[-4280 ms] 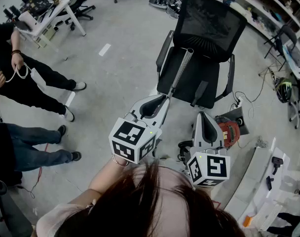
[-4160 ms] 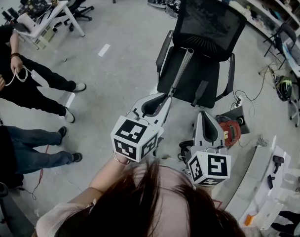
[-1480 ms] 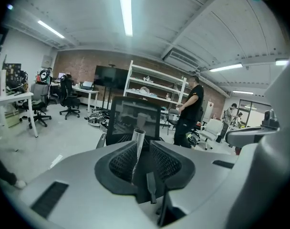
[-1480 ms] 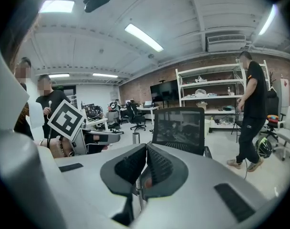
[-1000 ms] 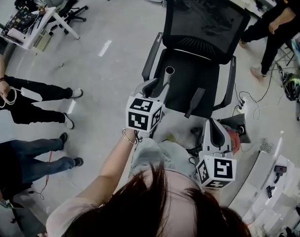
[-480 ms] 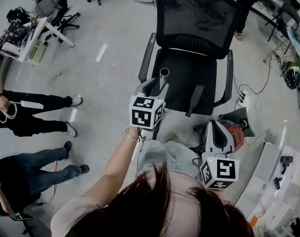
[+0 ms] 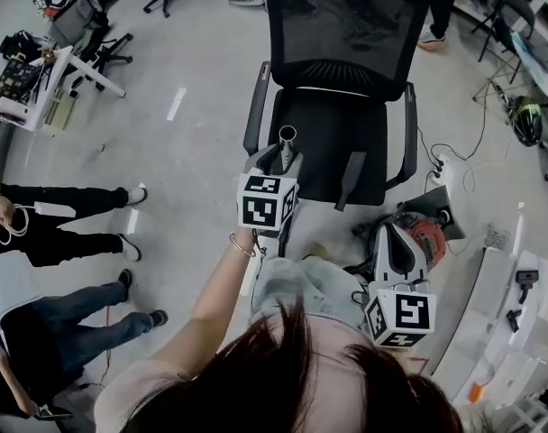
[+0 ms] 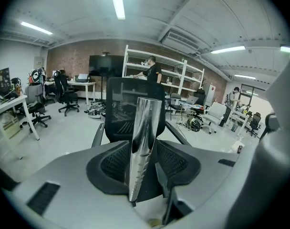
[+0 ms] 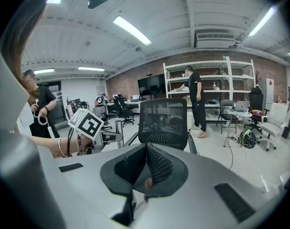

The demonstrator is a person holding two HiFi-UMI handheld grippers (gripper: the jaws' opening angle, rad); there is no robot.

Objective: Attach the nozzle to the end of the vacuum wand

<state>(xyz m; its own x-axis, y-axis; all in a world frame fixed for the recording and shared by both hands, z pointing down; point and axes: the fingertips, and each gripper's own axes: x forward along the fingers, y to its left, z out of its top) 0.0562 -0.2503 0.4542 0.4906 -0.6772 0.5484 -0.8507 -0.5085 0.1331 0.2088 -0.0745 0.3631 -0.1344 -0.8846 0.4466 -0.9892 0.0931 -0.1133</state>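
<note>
Head view, wand: The shiny metal tube of the vacuum wand (image 7: 286, 141) is standing with its open end up. It is in front of the black mesh office chair (image 7: 342, 52), near the chair's left armrest.
Head view, left gripper: The left gripper (image 7: 278, 161) is reaching around the wand just below that open end.
Head view, right gripper: The right gripper (image 7: 391, 233) is hovering at the right, well apart from the wand, near a red appliance (image 7: 425, 234) on the floor.
Left gripper view, jaws: They have just been opening and are standing wide. The wand is rising between the pads, and neither pad is pressing on it.
Right gripper view, jaws: They are meeting, closed. A tiny pale spot at the seam is too small to identify.
Nozzle: It is showing in no view.
Step in hand: The left gripper is probably letting go of the wand.
Doing it well: The person is best off drawing the open jaws straight back without brushing the tube, and leaving the open end clear for the nozzle.
</note>
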